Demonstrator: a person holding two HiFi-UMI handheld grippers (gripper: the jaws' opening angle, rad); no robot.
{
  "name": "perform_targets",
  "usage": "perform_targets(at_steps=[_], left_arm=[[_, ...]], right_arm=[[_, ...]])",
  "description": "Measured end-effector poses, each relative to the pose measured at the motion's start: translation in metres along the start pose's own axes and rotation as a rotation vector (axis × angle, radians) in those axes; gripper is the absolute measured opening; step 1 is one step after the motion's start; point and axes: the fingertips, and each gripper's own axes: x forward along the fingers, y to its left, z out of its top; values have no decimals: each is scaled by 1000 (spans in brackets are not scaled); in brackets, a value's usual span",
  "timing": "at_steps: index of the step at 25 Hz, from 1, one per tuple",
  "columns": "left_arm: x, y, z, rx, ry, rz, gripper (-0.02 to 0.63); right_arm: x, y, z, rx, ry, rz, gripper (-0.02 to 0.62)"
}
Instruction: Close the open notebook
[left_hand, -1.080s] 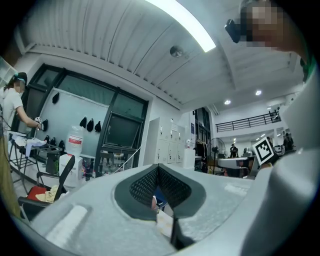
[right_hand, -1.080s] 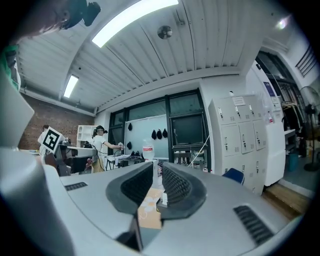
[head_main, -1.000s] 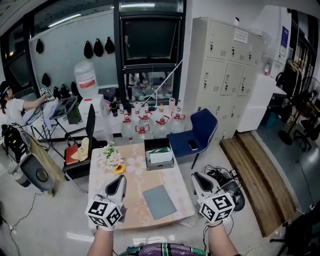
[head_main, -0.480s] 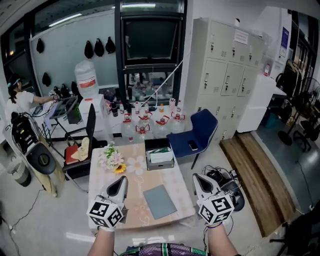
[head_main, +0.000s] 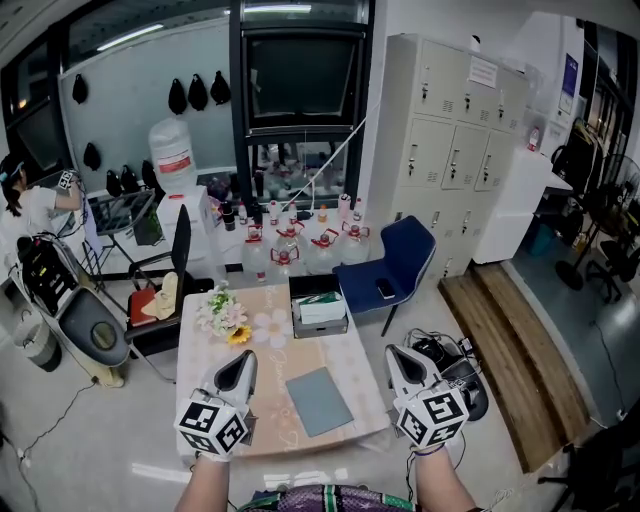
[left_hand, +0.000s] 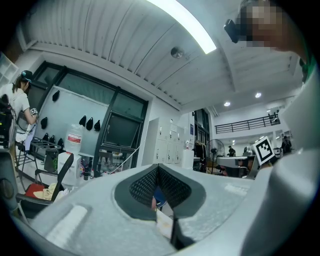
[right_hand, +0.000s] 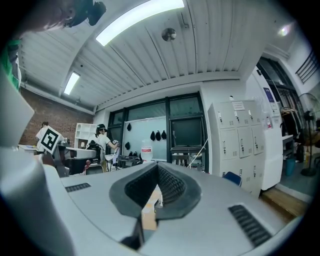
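Low and square, the pale flower-patterned bench carries a flat grey-blue rectangular notebook, its cover shut, toward the front right. The left tool shows over the bench's front left part, clenched on nothing. The right tool shows just past the right edge, likewise clenched and empty.
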Motion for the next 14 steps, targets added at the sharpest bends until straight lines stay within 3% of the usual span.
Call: perform_targets(at_steps=[14], left_arm=[[4,-2,-2,-3,4,-10,17]], right_arm=[[-2,-4,-2,20,4,-14,0]])
